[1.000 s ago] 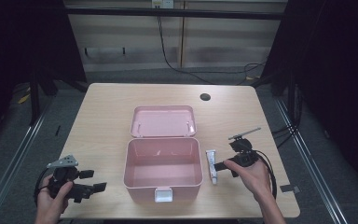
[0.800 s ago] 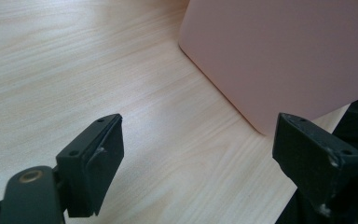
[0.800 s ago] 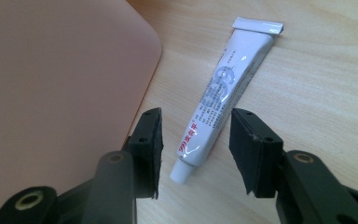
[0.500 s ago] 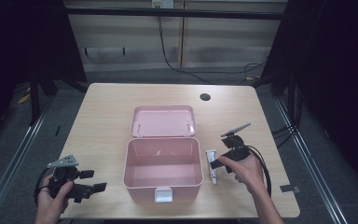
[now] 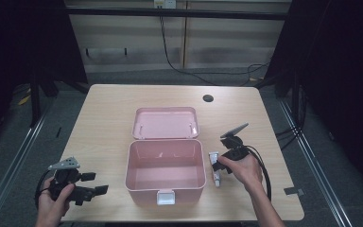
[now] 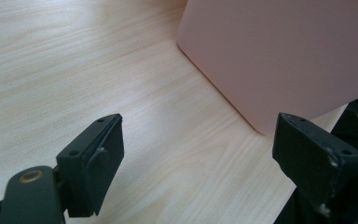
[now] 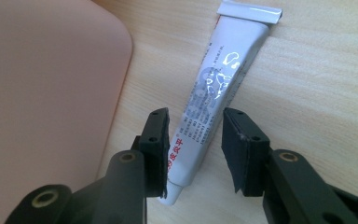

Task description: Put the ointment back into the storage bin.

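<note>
- The left gripper point(image 5: 92, 183) sat near the front left corner of the table point(image 5: 104, 118), held in the person's left hand point(image 5: 52, 203). Its jaws stood wide apart with nothing between them, pointing toward the pink box point(image 5: 165, 172) but well short of it.
- In the left gripper view, bare wood lay between the spread jaws, and the side of the pink box point(image 6: 279, 51) rose ahead and to the right.
- The pink box stood at the middle of the table with its lid point(image 5: 165, 123) folded back flat behind it and a white latch at its front wall.
- A small white tube point(image 5: 215, 168) lay flat on the table just to the right of the box.
- The right gripper point(image 5: 216, 165), in the person's right hand point(image 5: 241, 170), was lowered over that tube.
- In the right gripper view, the jaws were narrowed around the tube point(image 7: 214, 98) near its cap end, one on each side; the left one seemed to touch it, while a thin gap showed at the right one.
</note>
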A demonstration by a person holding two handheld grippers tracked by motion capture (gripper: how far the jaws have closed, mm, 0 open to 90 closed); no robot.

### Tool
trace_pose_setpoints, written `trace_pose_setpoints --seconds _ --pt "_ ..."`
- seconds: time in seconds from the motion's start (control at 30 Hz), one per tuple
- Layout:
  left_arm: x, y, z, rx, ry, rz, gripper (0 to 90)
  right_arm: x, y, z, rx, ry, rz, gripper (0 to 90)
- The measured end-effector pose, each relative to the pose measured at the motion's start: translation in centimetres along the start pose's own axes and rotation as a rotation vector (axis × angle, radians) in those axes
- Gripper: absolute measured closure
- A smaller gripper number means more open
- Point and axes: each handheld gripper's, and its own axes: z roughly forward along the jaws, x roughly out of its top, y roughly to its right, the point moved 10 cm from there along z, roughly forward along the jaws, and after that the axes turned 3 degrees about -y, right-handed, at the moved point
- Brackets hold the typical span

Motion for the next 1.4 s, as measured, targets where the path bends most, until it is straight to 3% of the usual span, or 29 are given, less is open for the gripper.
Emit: trace_pose_setpoints --seconds 0.3,0.7,0.93,1.4 --pt "0.0 0.0 0.0 0.0 0.0 -0.003 16.6 0.2 0.1 1.0 -0.027 -0.035 0.009 60.8" --pt "0.0 0.0 0.0 -0.004 -0.002 -0.003 16.6 0.1 0.3 1.9 -0.077 -0.074 0.006 66.9" --pt "0.0 0.0 0.0 -0.003 -0.004 -0.003 16.6 0.1 0.1 2.0 -0.125 -0.087 -0.03 67.2" --pt "0.0 0.0 0.0 -0.001 -0.002 -0.003 16.6 0.2 0.0 1.8 -0.148 -0.1 -0.064 71.0"
